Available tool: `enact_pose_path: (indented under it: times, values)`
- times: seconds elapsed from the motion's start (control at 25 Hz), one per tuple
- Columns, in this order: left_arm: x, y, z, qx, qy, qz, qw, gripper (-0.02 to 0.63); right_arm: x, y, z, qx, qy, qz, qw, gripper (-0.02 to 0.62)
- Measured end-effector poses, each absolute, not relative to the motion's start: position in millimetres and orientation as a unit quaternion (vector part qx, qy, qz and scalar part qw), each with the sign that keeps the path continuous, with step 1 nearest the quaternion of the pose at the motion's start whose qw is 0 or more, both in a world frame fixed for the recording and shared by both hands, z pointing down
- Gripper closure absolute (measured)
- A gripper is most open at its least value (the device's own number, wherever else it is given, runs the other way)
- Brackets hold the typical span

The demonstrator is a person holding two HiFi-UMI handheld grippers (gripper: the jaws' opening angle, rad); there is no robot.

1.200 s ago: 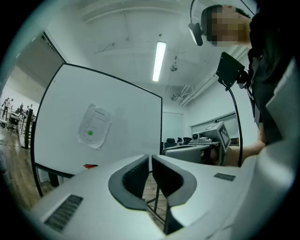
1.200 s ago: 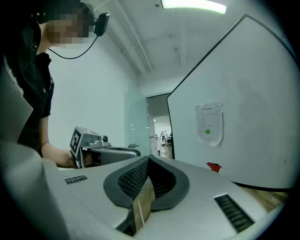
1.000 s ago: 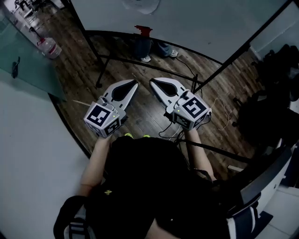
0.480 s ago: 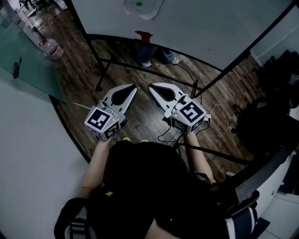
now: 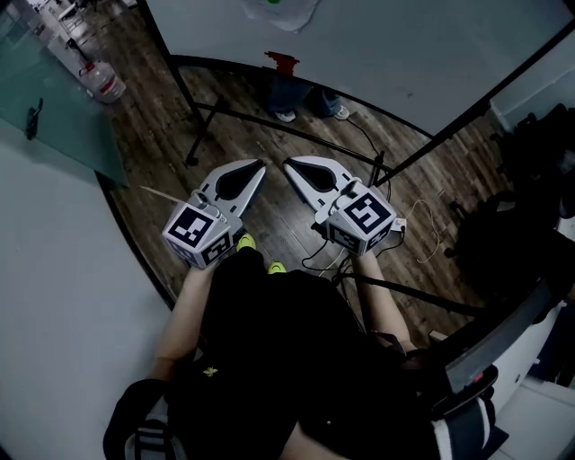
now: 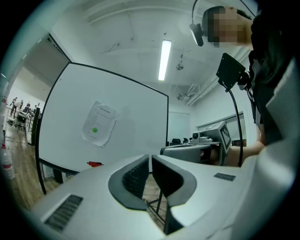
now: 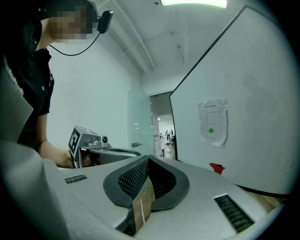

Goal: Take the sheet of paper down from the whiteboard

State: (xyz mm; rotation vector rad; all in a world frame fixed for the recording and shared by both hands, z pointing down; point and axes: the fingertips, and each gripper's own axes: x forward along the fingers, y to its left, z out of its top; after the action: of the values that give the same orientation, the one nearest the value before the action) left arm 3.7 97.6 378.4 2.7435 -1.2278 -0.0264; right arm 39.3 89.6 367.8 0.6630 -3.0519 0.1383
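Note:
A white sheet of paper (image 6: 99, 123) hangs on the whiteboard (image 6: 136, 117), pinned by a green round magnet (image 6: 95, 131). It also shows in the right gripper view as the paper (image 7: 213, 122), and at the top edge of the head view as the paper (image 5: 283, 11). My left gripper (image 5: 260, 165) and right gripper (image 5: 287, 164) are side by side, level, pointing at the board from well short of it. Both are shut with nothing in them. A small red object (image 7: 216, 168) sits on the board's lower ledge under the paper.
The board's black stand legs (image 5: 202, 126) spread over the wood floor. Someone's shoes (image 5: 287, 115) show behind the board. A water bottle (image 5: 103, 83) and a glass partition (image 5: 54, 117) are at the left. Cables (image 5: 422, 225) and dark bags (image 5: 517, 216) lie at the right.
The head view has shifted a little, so slightly more of the paper shows at the top. Both grippers remain side by side and shut.

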Motion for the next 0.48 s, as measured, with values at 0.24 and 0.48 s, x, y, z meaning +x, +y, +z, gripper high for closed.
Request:
enact_pose_path:
  times: [0.24,0.48]
  values:
    - [-4.3,91.5,380.8,0.909,-0.411,-0.006,0.069,0.565,34.6,85.7,376.2,0.217,-0.975,0.048,0.016,0.575]
    - [-9.8,72.6,381.7,0.912,-0.404,-0.015,0.069,0.566,28.8,68.1,378.0,0.227,-0.973,0.045,0.021,0.575]
